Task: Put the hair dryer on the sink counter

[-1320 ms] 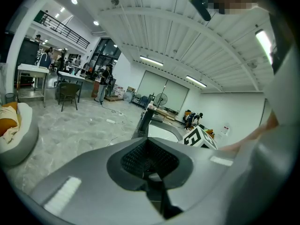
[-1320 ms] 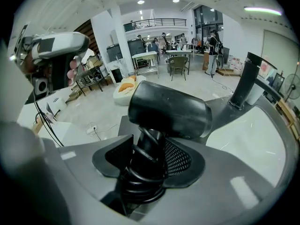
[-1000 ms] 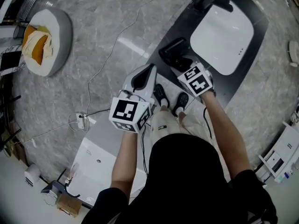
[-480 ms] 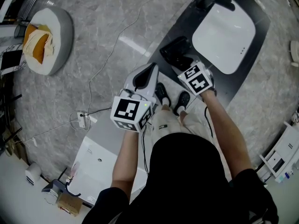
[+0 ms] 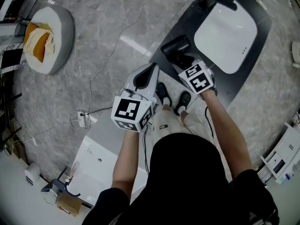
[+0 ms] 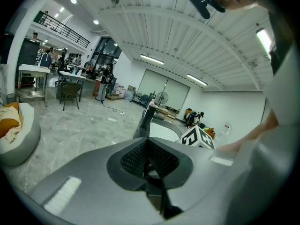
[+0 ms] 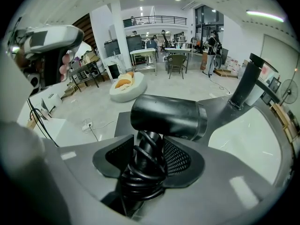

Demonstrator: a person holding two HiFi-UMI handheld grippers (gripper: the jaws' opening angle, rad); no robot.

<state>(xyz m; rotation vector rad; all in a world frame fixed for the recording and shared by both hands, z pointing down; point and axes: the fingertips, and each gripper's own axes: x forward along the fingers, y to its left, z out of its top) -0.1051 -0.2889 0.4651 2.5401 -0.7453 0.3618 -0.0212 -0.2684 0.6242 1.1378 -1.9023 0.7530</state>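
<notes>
Clamping the hair dryer (image 7: 168,117) in the right gripper (image 7: 146,157), by a handle wrapped in its own black cord, with the mesh pads pressing on either side. Holding the black barrel crosswise above the jaws, over the near end of the dark sink counter (image 5: 183,23), just beside the white basin (image 5: 226,28). Not showing clearly whether the dryer is touching the counter. Facing toward the black faucet (image 7: 245,86) standing at the basin's far end.

Carrying the left gripper (image 6: 151,165) with jaws pressed together and gripping nothing, aiming across the grey marbled floor (image 5: 108,27) toward the counter. Hovering it beside the right gripper, nearer the person's shoes (image 5: 161,94).

Lying well apart on the floor to the left: a round grey cushion (image 5: 61,32) bearing an orange cloth (image 5: 40,45). Trailing over the floor between cushion and counter: a thin white cable (image 5: 108,55).
</notes>
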